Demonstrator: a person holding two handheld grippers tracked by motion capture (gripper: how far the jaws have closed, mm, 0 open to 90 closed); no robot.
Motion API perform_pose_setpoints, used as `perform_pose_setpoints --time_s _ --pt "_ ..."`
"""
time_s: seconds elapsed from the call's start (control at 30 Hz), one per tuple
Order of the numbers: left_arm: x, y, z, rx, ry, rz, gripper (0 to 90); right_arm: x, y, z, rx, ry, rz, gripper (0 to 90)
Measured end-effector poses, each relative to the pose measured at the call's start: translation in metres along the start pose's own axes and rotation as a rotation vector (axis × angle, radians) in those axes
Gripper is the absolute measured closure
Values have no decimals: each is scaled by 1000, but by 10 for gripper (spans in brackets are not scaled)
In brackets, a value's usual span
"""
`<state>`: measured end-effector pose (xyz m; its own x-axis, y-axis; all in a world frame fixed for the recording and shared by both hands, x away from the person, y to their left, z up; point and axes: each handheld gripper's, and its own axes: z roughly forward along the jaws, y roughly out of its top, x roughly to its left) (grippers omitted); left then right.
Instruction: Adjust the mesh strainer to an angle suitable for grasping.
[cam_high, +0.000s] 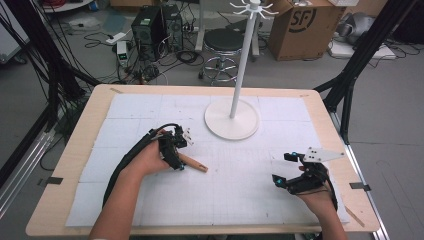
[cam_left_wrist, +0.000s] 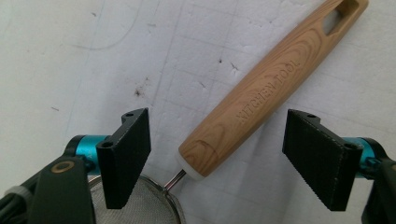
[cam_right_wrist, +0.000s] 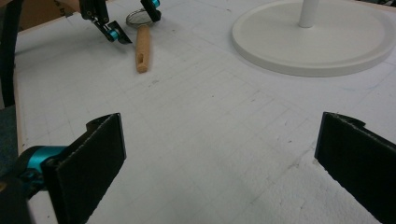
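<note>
A small mesh strainer with a wooden handle (cam_left_wrist: 266, 93) marked KITCHEN TOOL lies flat on the white gridded mat (cam_high: 235, 195). Its wire mesh bowl (cam_left_wrist: 140, 203) shows at the bottom of the left gripper view. My left gripper (cam_left_wrist: 217, 158) hovers open over the handle's lower end, one jaw on each side and neither touching the wood. From above, the handle (cam_high: 194, 164) pokes out to the right of the left gripper (cam_high: 175, 150). My right gripper (cam_high: 285, 170) stands open over bare mat at the right. Far off in its view lie the strainer handle (cam_right_wrist: 142, 49) and the left gripper (cam_right_wrist: 133, 18).
A white hook stand with a round base (cam_high: 232, 118) and tall pole (cam_high: 242, 60) stands at the back centre of the table; its base (cam_right_wrist: 317, 37) shows ahead of the right gripper. Beyond the table are a stool (cam_high: 223, 42), a cardboard box (cam_high: 305, 25) and computer gear (cam_high: 150, 30).
</note>
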<state>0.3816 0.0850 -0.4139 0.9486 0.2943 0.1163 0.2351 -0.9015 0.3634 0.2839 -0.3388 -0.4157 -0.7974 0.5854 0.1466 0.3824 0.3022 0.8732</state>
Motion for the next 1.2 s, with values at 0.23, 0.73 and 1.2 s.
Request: perform_pose_setpoints --time_s 0.23,0.73,1.2 --pt "6 -3 8 28 -40 -16 345 0 -1 1 1 1 -2 7" --pt "0 -2 4 38 -112 -21 628 1 -1 2 7 0 -13 7" --pt "-4 -5 0 75 -138 -43 673 1 -1 3 13 4 -10 7"
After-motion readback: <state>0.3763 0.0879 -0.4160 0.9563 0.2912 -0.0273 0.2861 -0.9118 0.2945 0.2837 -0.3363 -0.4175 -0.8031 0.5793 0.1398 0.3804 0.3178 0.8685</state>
